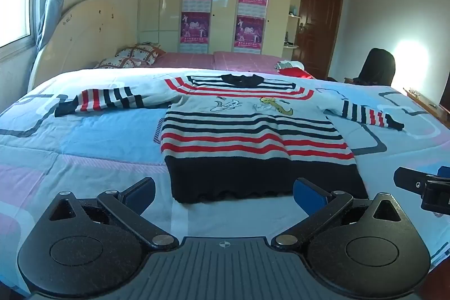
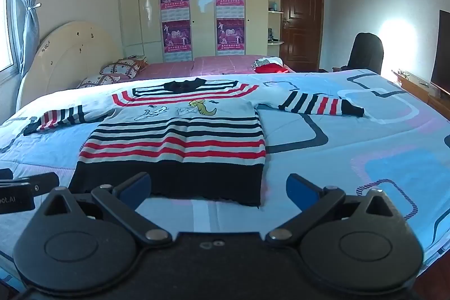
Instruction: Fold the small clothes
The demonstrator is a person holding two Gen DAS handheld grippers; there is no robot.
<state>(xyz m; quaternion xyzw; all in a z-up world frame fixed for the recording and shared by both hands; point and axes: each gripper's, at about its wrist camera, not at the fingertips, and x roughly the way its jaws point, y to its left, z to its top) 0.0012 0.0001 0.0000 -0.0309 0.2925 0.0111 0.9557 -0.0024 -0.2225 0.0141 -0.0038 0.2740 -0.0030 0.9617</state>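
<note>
Left wrist view shows your striped sweater point(image 1: 253, 137) lying flat and face up on the blue quilt point(image 1: 84, 142), sleeves spread, hem nearest you. It looks like a soft, light knit that will sag and drag rather than slide, so I'd pinch it at the left sleeve cuff point(image 1: 64, 110) first, or at a hem corner. Your left gripper point(image 1: 225, 190) hangs fully spread and empty just short of the hem. Your right gripper point(image 2: 219, 186) is equally wide, holding and touching nothing.
</note>
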